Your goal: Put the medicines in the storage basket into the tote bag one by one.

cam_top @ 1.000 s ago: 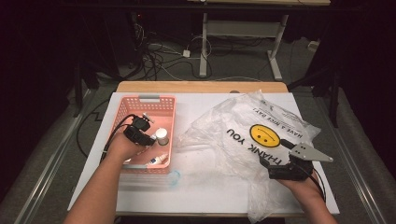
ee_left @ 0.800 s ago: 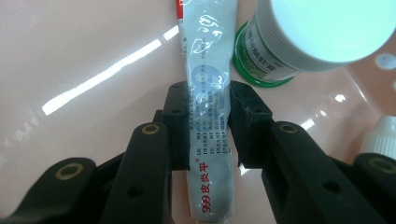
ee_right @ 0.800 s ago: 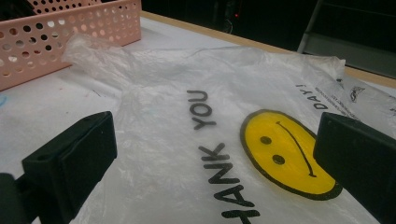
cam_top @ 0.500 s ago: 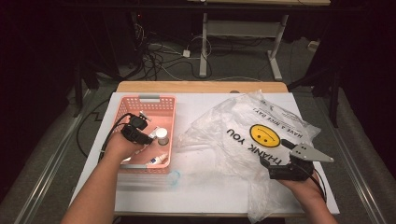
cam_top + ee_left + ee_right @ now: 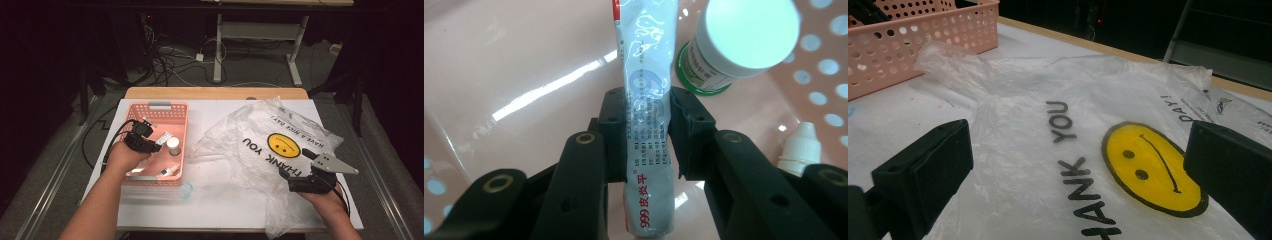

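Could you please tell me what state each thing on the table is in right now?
Left gripper: shut on the ointment tube.
Ointment tube: clamped, inside the pink basket.
White-capped bottle: upright, capped.
Dropper bottle: lying down, capped.
Plastic bag: crumpled, spread flat.
Right gripper: open above the bag.

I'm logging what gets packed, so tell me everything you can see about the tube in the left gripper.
The tube is a soft, flattened ointment tube, glossy white and pale blue, with red print reading 999 and Chinese characters near its crimped end. The left gripper holds it across the middle, one black pad pressing each side. It runs lengthwise away from the camera inside the pink basket, its far end passing out of the frame. A white-capped bottle stands just beside it; whether they touch I cannot tell.
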Action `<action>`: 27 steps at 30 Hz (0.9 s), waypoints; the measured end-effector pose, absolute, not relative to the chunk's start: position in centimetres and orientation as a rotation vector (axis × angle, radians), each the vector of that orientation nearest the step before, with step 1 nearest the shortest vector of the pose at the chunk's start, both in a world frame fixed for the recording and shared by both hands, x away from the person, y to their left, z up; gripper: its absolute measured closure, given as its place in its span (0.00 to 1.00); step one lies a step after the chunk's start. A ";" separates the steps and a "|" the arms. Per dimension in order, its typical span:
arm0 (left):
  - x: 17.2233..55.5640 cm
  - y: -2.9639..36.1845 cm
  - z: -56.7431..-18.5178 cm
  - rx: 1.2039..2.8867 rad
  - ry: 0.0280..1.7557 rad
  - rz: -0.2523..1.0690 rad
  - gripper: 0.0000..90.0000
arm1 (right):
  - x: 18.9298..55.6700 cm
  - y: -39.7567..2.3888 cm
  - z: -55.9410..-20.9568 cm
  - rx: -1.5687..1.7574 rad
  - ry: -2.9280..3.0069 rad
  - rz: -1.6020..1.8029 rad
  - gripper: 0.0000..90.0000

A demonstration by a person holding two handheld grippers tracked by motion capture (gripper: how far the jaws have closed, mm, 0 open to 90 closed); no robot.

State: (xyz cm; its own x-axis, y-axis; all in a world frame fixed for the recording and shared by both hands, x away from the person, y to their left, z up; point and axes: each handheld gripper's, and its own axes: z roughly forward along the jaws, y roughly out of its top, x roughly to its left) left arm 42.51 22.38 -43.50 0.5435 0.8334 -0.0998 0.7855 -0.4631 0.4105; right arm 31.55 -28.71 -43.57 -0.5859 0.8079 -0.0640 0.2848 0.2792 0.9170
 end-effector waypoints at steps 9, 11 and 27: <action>41.2 22.8 -42.8 2.278 1.309 0.208 0.76 | 31.5 -28.7 -43.5 0.973 2.020 1.284 0.00; 40.9 22.9 -42.5 2.253 1.296 0.222 0.76 | 31.5 -28.7 -43.6 0.977 2.019 1.284 0.00; 38.0 22.8 -40.9 2.108 1.218 0.275 0.76 | 31.4 -28.7 -43.4 0.976 2.015 1.297 0.00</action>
